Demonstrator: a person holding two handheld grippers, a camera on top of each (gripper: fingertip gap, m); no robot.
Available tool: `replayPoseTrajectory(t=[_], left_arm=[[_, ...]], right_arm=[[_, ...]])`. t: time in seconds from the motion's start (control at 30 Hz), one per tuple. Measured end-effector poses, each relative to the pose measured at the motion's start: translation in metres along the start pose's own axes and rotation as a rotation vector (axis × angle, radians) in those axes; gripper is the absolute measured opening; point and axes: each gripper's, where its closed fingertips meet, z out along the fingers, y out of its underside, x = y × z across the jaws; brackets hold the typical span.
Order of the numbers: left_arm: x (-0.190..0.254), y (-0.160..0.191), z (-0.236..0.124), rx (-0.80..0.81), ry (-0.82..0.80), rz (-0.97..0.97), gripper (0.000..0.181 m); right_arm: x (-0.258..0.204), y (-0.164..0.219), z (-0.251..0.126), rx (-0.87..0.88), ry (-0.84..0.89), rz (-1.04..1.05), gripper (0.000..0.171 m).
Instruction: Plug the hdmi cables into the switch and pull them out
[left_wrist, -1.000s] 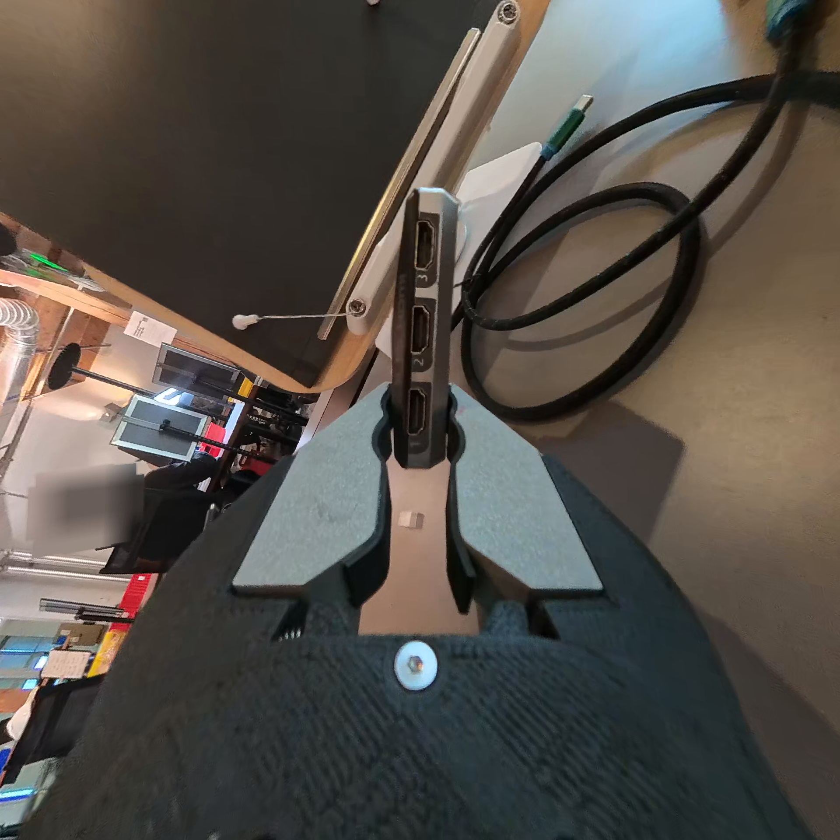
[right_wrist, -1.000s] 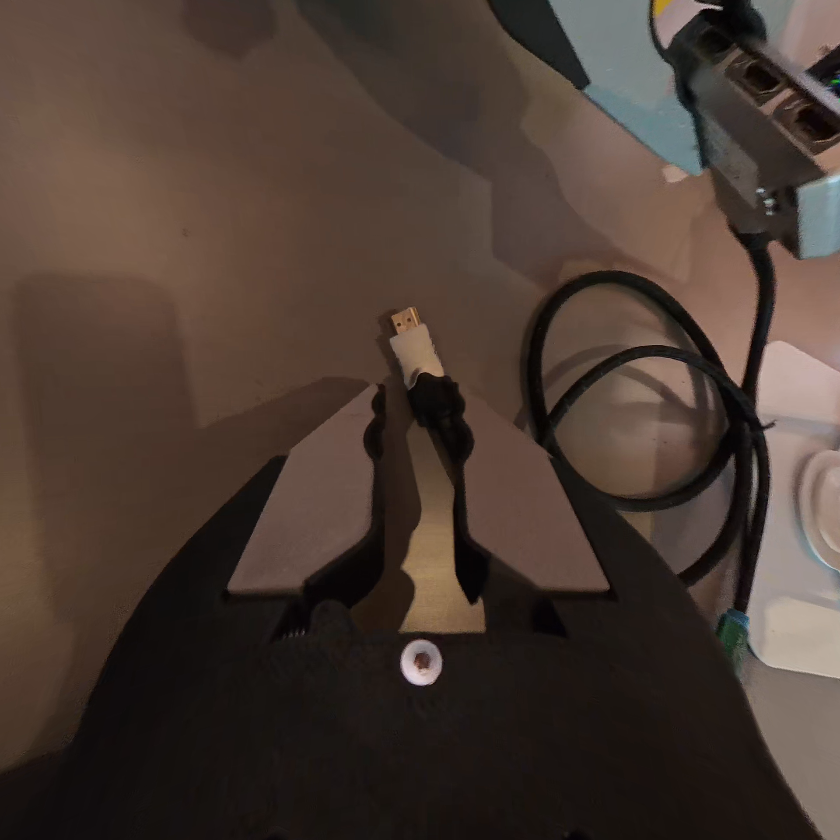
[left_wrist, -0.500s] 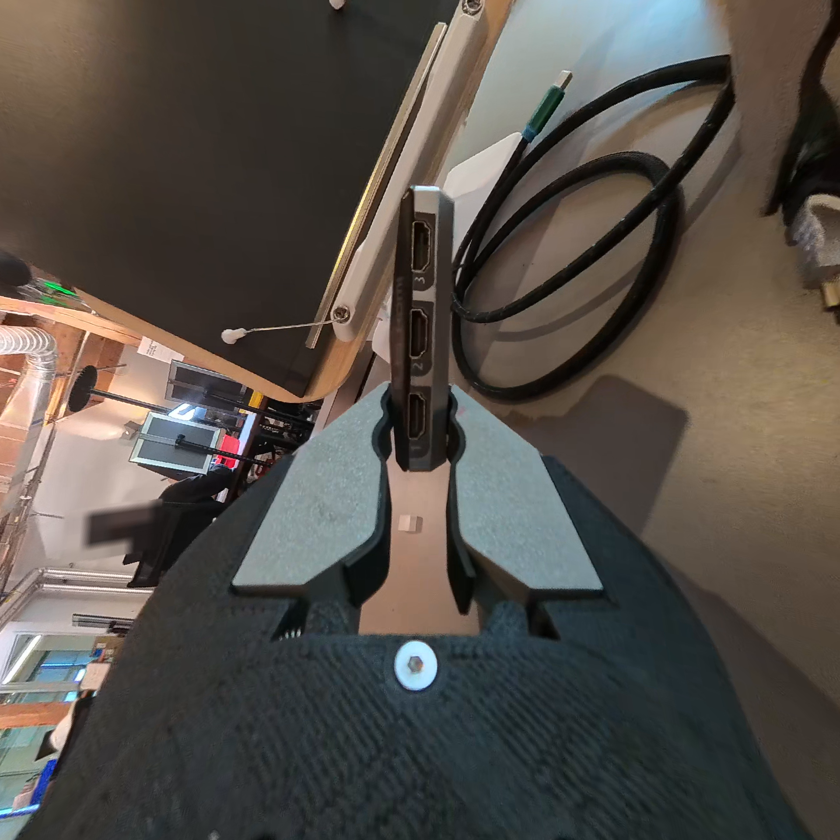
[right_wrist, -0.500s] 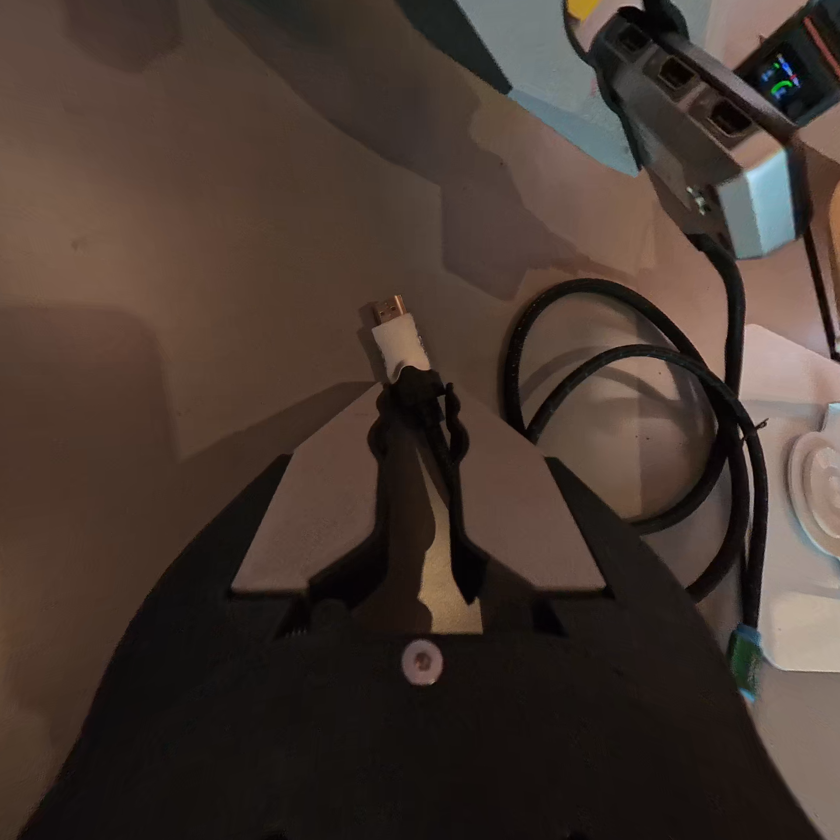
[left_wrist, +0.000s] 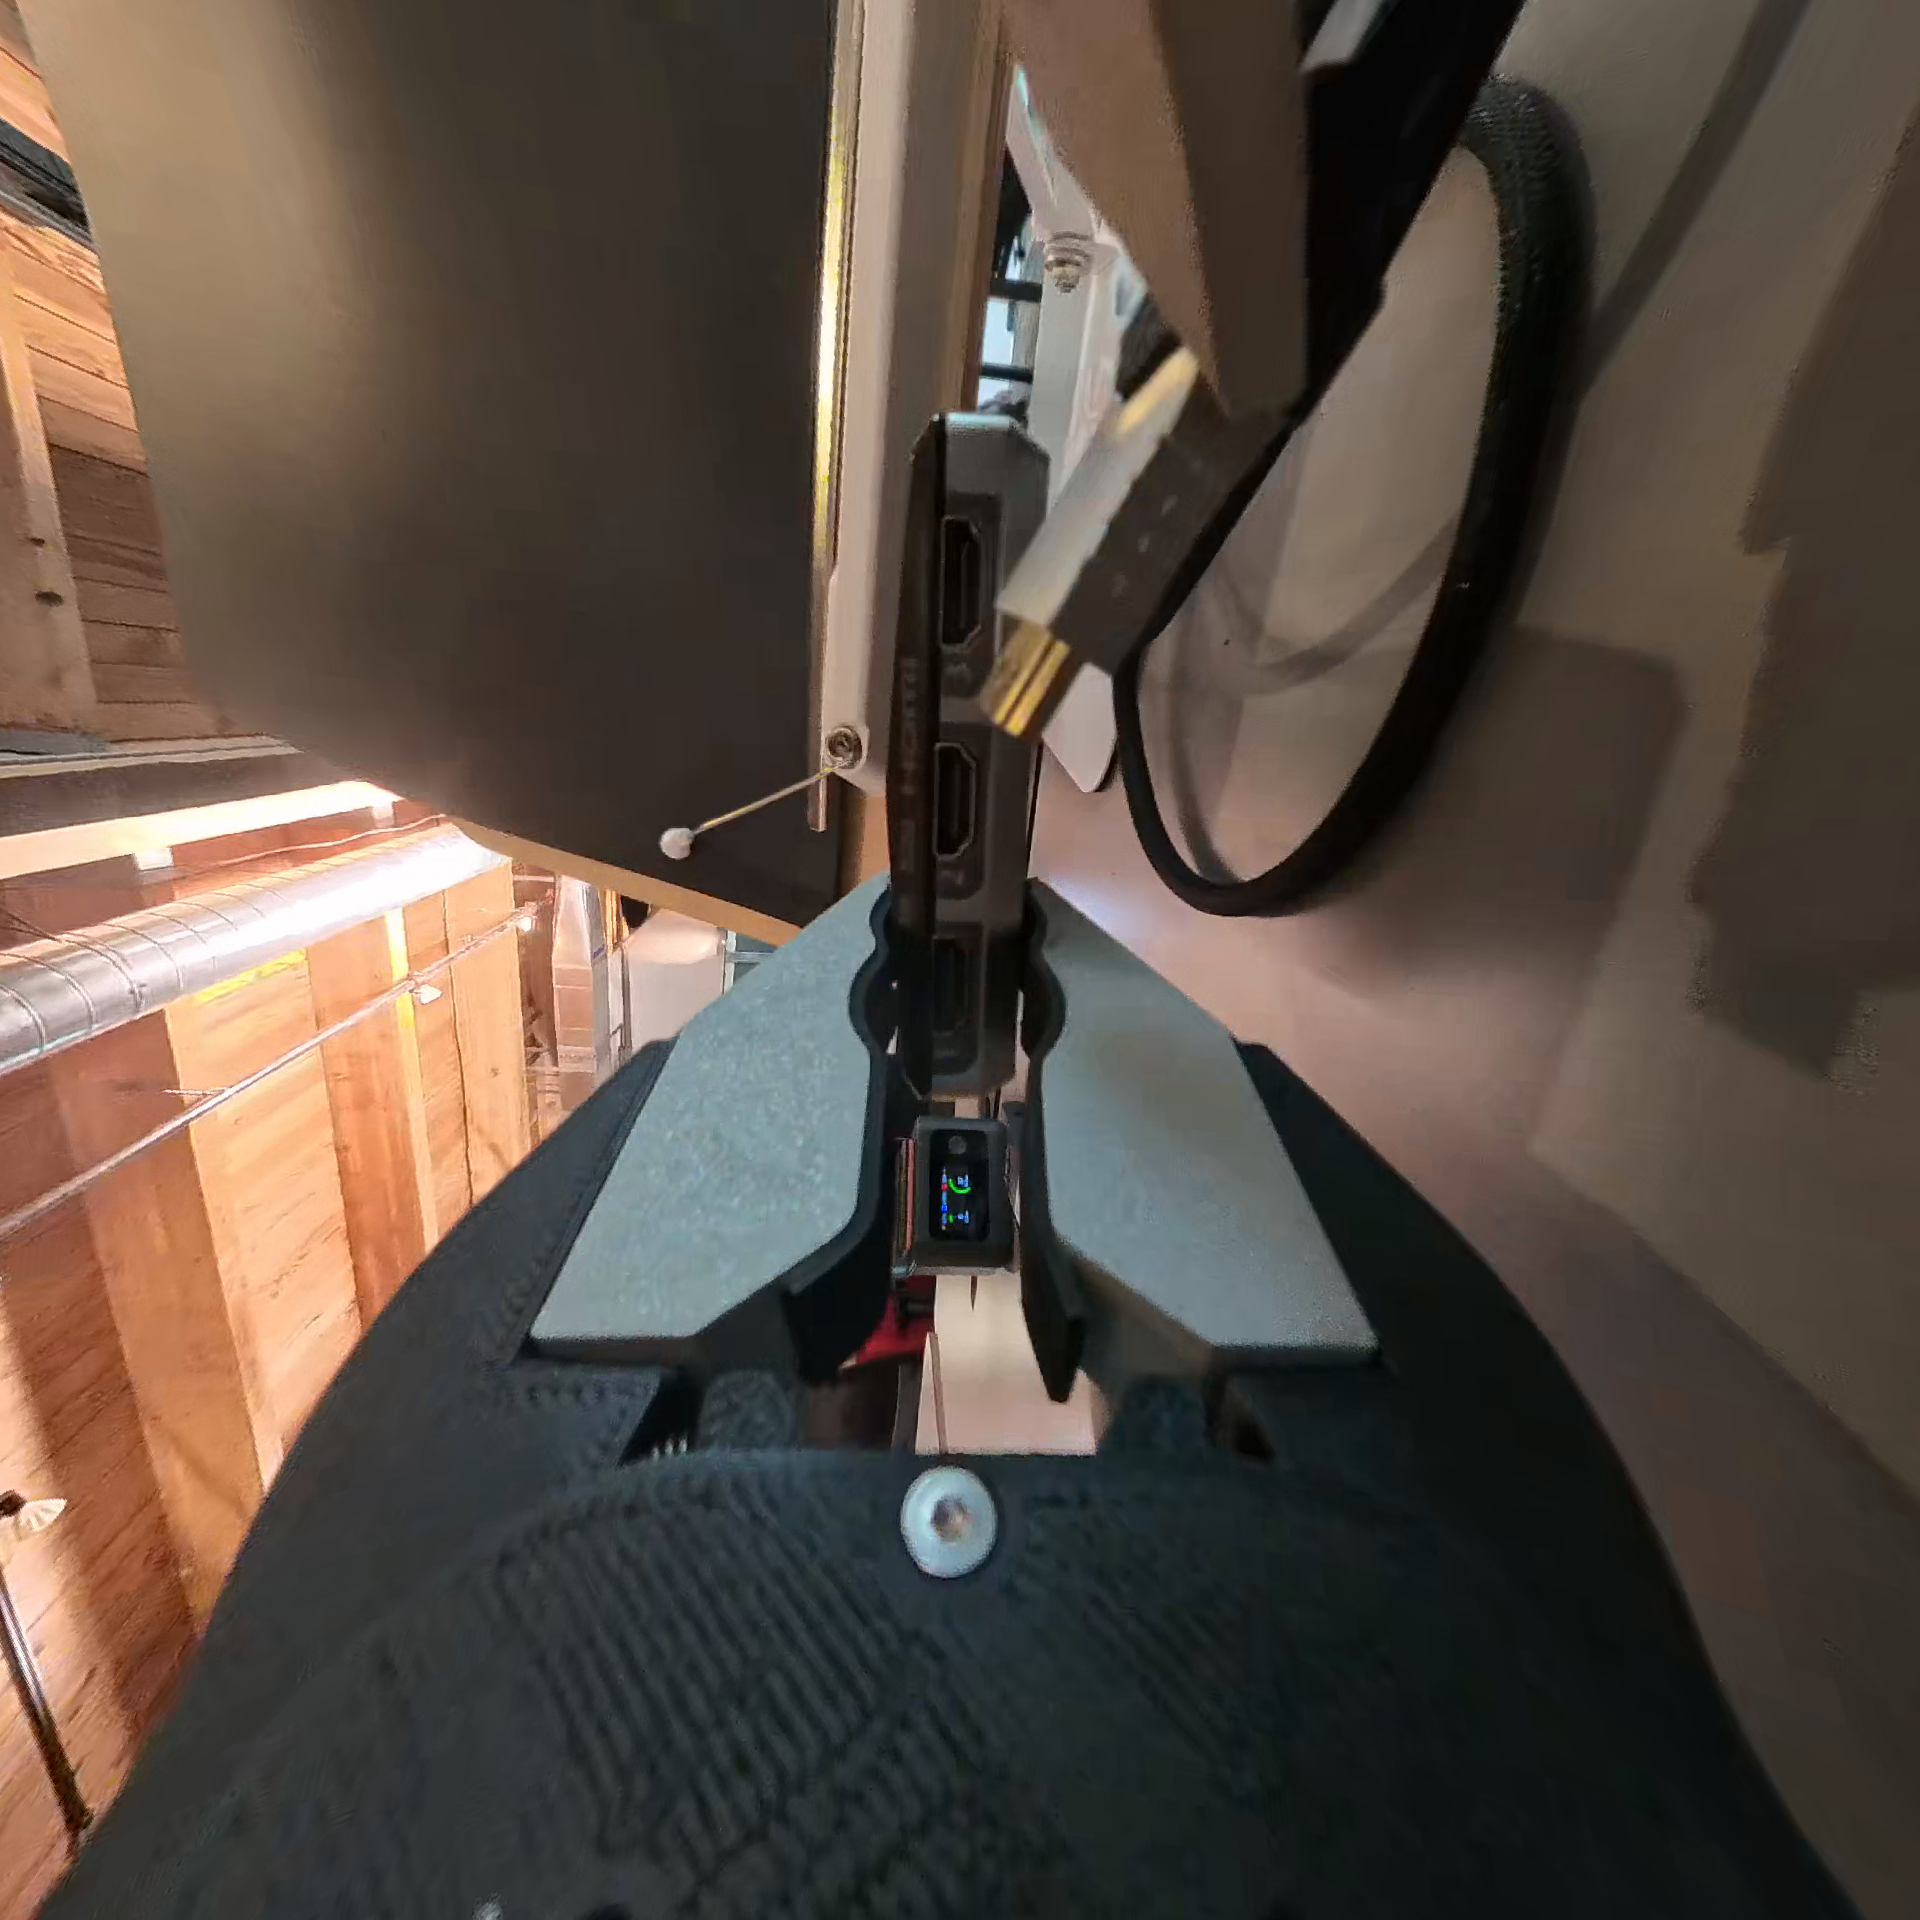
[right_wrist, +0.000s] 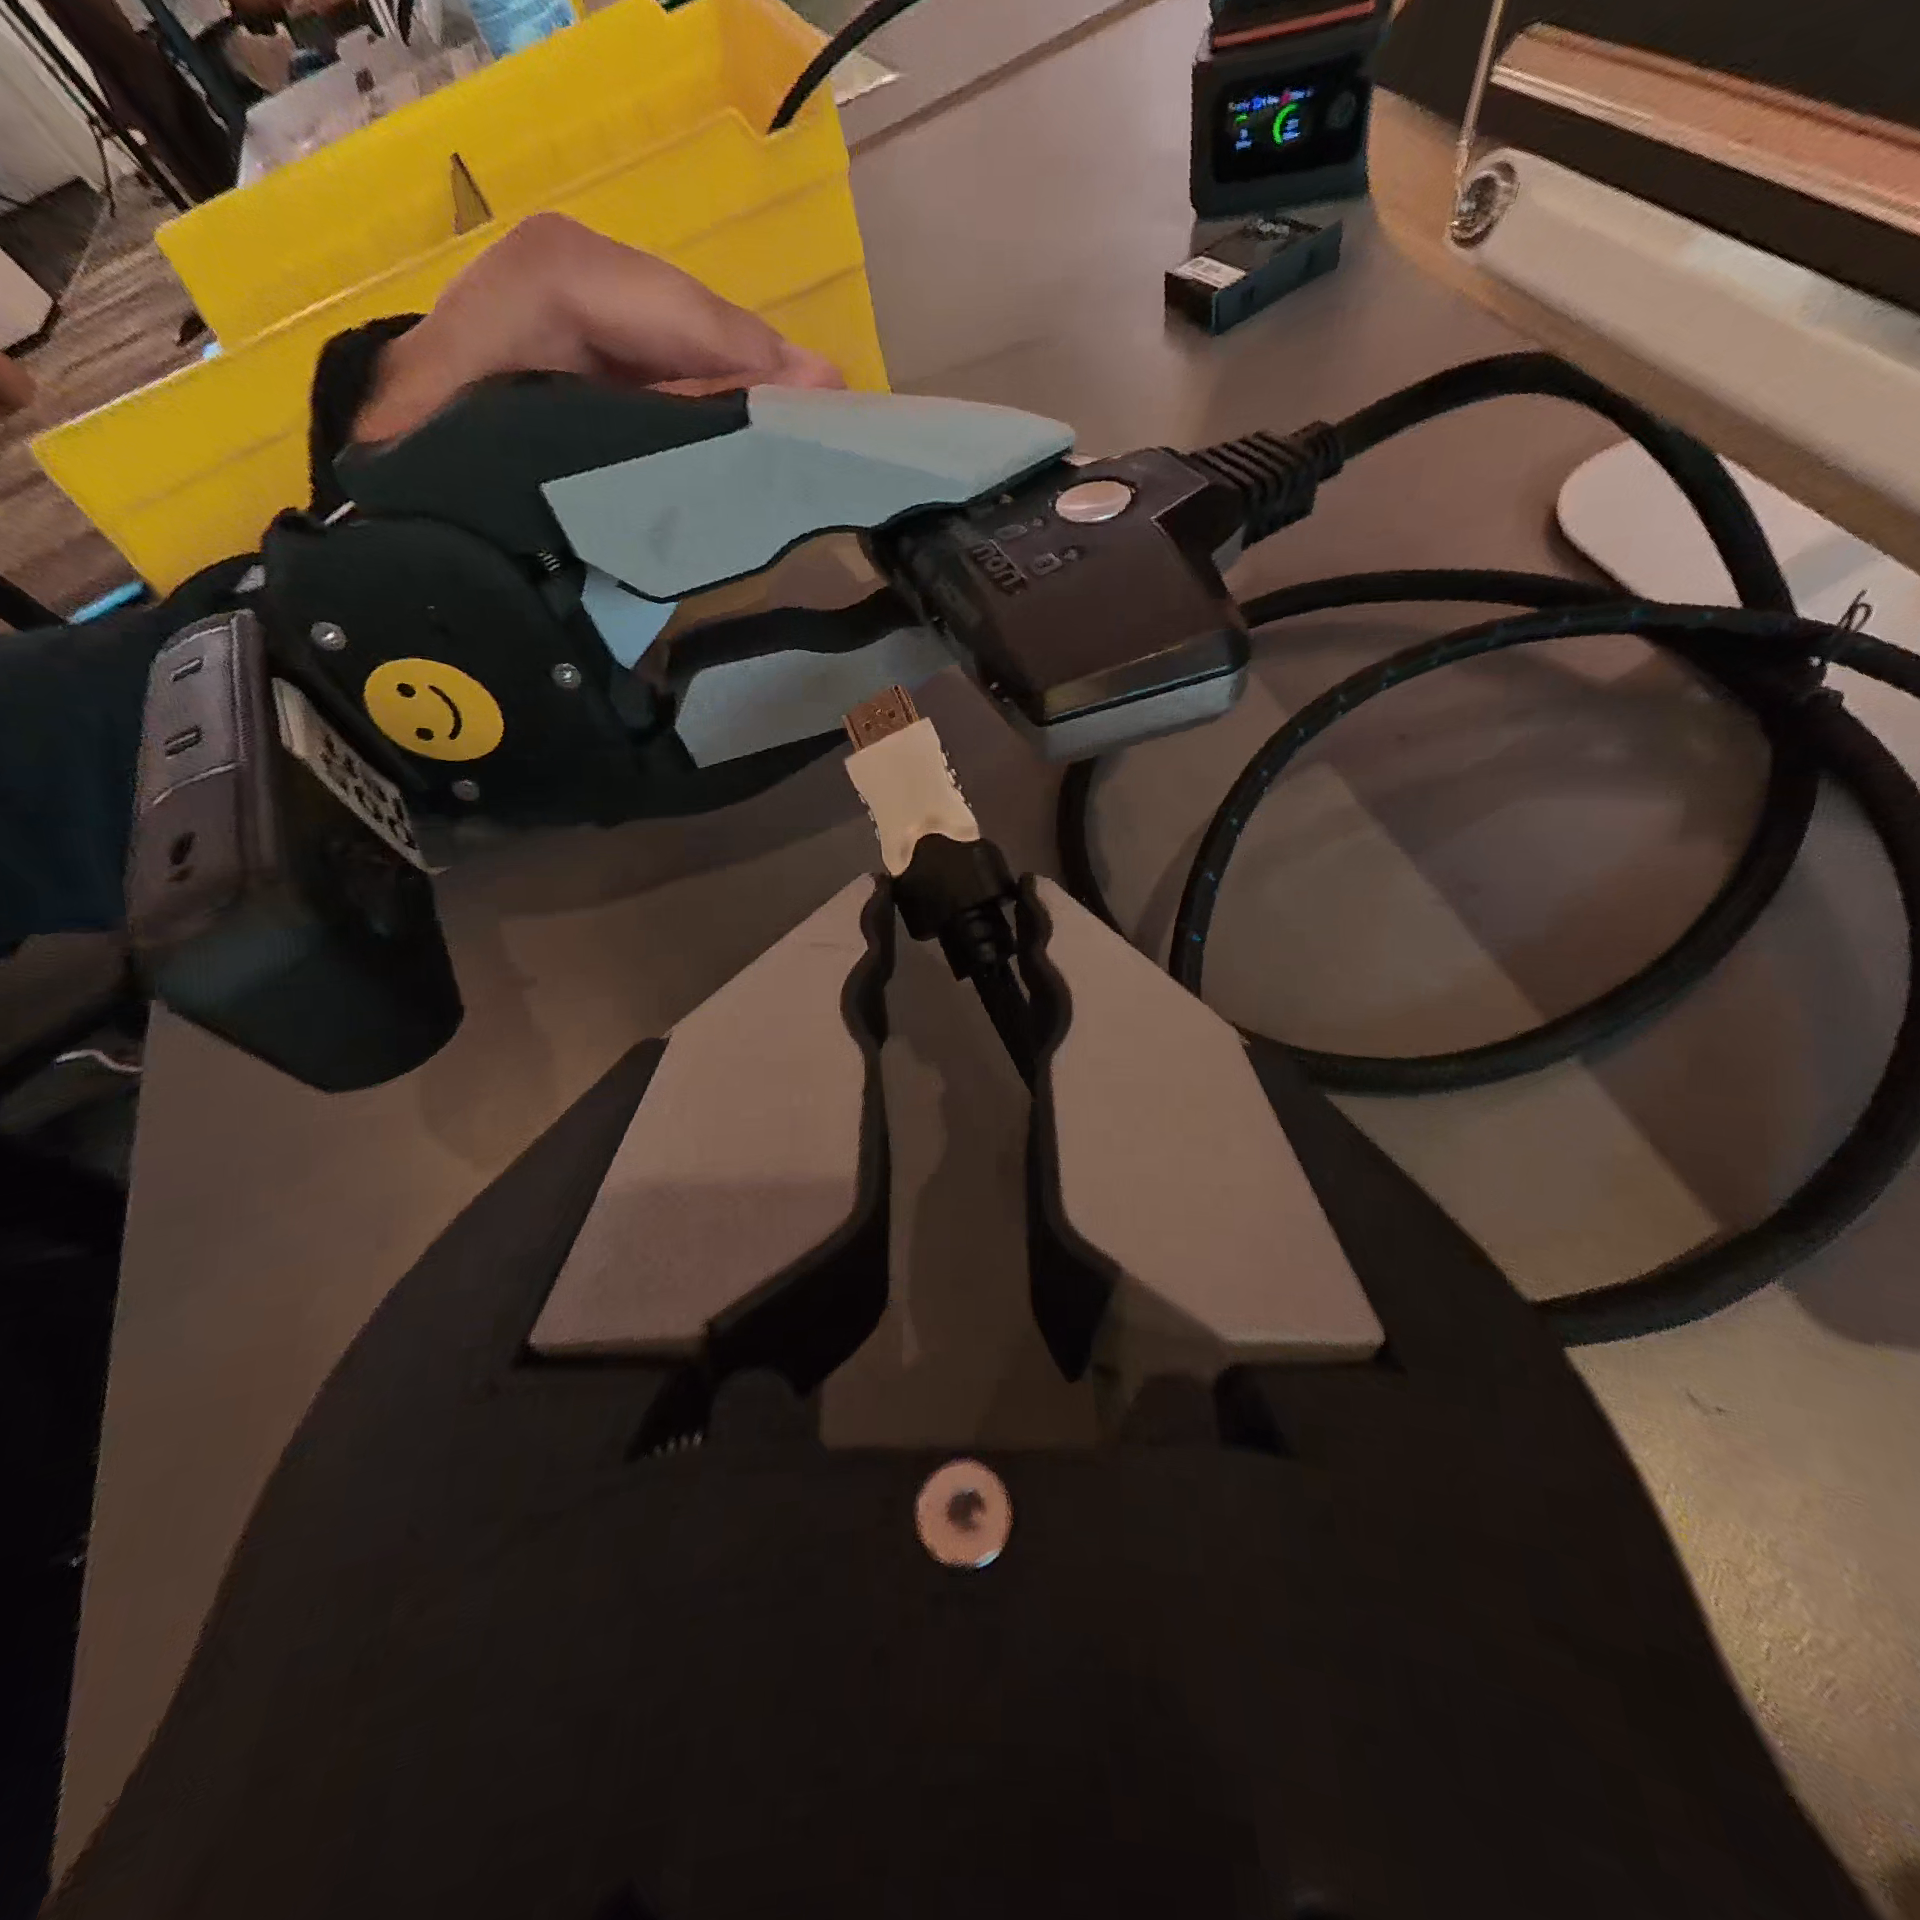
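Left tongs (left_wrist: 961, 971) clamp the slim dark-grey metal HDMI switch (left_wrist: 966, 727) above the grey tabletop (right_wrist: 1455, 1558); right tongs (right_wrist: 956, 925) grip the black HDMI cable with white-sleeved gold plug (right_wrist: 909, 790), just short of the ports. We judge insertion in hand; next move needs plug squared to a port.

A yellow bin (right_wrist: 520, 208) stands at the far left of the grey bench (right_wrist: 1039, 239), with a dark strip rising out of its top edge. Farther back on the bench, a small black device with a lit screen (right_wrist: 1280, 130) stands upright, and a flat black box (right_wrist: 1252, 272) lies just in front of it. A white flat base (right_wrist: 1652, 499) rests on the bench at the right. In the left wrist view, a silver duct (left_wrist: 208, 951) runs along wooden wall panels (left_wrist: 260, 1195) in the background.
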Motion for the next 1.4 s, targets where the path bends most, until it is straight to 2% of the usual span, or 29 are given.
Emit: replayPoseTrajectory(t=[0.17, 0.4, 0.6, 0.87, 1.13, 1.3, 1.4], left_arm=[[0.001, -0.007, -0.002, -0.005, 0.009, 0.039, 0.017], [-0.001, -0.015, -0.007, 0.013, 0.016, 0.018, 0.018], [-0.005, -0.036, -0.02, 0.086, 0.011, 0.003, 0.017], [-0.008, -0.043, -0.023, 0.123, 0.0, -0.041, 0.017], [-0.002, -0.065, -0.029, 0.217, -0.026, 0.01, 0.018], [-0.004, -0.051, -0.019, 0.134, -0.001, -0.05, 0.018], [-0.002, -0.044, -0.015, 0.104, -0.021, -0.003, 0.018]], right_arm=[[0.007, -0.012, -0.007, 0.065, 0.042, 0.028, 0.021], [0.017, -0.011, -0.016, 0.053, 0.087, 0.058, 0.02], [0.026, -0.015, -0.026, 0.07, 0.129, 0.034, 0.021], [0.03, -0.017, -0.031, 0.069, 0.157, 0.016, 0.021], [0.035, -0.017, -0.035, 0.07, 0.16, 0.024, 0.02], [0.031, -0.014, -0.032, 0.031, 0.148, 0.005, 0.021], [0.028, -0.005, -0.026, -0.043, 0.173, -0.036, 0.021]])
